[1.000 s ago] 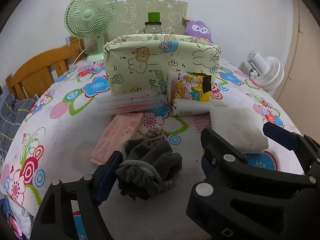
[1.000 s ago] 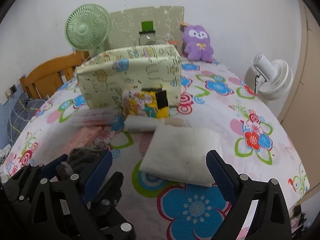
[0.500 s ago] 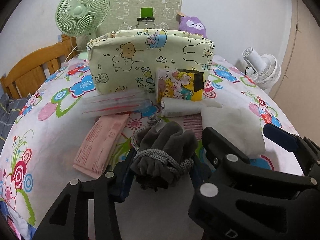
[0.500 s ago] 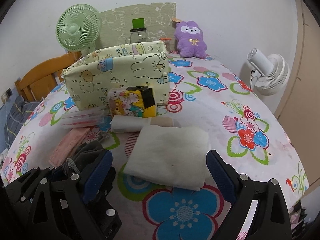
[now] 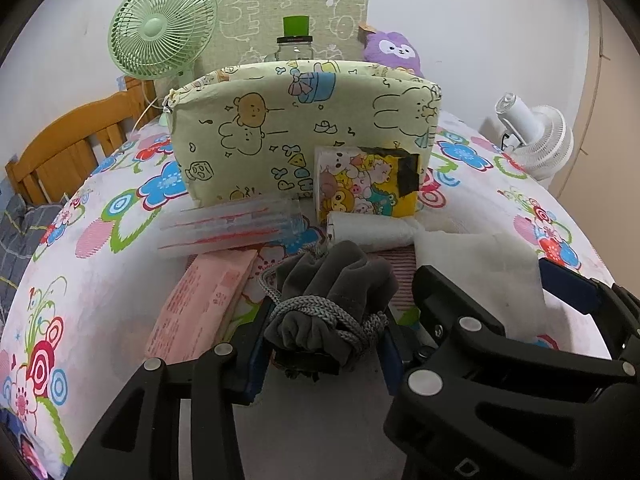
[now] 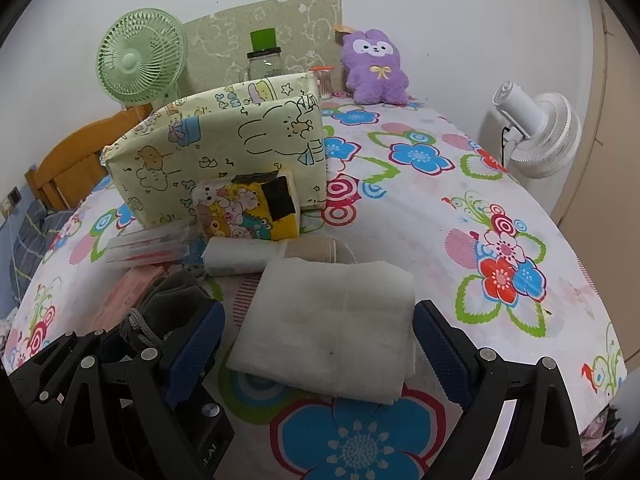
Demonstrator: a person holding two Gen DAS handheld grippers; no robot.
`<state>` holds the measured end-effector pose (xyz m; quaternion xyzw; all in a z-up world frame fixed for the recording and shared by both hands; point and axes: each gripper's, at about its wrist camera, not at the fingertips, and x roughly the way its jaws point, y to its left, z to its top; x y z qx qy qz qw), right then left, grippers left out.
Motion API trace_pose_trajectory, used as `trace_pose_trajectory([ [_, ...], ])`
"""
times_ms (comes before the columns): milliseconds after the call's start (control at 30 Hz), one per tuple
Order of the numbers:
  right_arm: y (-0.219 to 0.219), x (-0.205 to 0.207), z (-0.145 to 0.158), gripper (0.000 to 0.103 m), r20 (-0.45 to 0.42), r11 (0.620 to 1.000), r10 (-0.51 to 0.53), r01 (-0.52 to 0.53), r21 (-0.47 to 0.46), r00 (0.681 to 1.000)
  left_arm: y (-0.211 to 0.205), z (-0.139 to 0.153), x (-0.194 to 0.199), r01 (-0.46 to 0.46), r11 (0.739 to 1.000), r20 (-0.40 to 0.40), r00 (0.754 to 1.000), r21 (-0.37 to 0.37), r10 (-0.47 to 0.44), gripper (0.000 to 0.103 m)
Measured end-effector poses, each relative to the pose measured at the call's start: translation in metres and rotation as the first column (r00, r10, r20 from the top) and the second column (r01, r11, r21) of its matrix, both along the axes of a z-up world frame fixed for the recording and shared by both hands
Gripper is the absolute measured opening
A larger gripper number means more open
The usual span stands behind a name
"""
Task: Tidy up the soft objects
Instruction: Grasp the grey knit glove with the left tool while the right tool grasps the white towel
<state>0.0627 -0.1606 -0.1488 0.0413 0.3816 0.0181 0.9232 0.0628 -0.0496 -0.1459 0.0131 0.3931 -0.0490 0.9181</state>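
Grey drawstring pouch (image 5: 332,304) sits pinched between the blue pads of the left tongs (image 5: 324,344), its cord wrapped round the gathered neck, raised off the floral surface (image 6: 460,216). Right tongs (image 6: 316,344) stand wide apart, gripping nothing, straddling the near edge of a folded white cloth (image 6: 332,320). Ahead of the left tongs lie a pink packet (image 5: 200,304), a clear sleeve (image 5: 232,228) and a rolled white cloth (image 5: 368,228), then the open cartoon-print fabric bin (image 5: 304,128). Bare surface opens right of the right tongs.
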Motion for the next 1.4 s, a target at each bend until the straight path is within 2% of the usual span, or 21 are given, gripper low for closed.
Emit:
trace_pose_trajectory([
  [233, -0.003, 0.012, -0.007, 0.096, -0.026, 0.999, -0.038, 0.038, 0.002, 0.999, 0.001, 0.000, 0.005, 0.005, 1.000, -0.002, 1.000, -0.005, -0.005, 0.048],
  [367, -0.002, 0.013, -0.009, 0.085, -0.039, 0.999, -0.042, 0.042, -0.003, 0.998, -0.002, 0.000, 0.004, 0.011, 1.000, 0.009, 1.000, 0.019, -0.011, 0.047],
  [767, 0.004, 0.003, 0.000, 0.060, -0.025, 1.000, -0.017, 0.017, 0.005, 1.000, -0.001, 0.006, -0.004, 0.015, 1.000, 0.014, 1.000, -0.004, -0.015, 0.045],
  [1133, 0.006, -0.012, 0.022, 0.053, 0.027, 0.999, 0.000, -0.001, 0.034, 1.000, 0.003, 0.028, -0.020, 0.009, 1.000, 0.059, 0.998, -0.010, -0.008, 0.044],
  [1400, 0.011, -0.020, 0.046, 0.052, 0.078, 0.999, 0.009, -0.012, 0.034, 0.997, 0.009, 0.049, -0.028, -0.002, 1.000, 0.103, 0.995, -0.017, 0.003, 0.044],
])
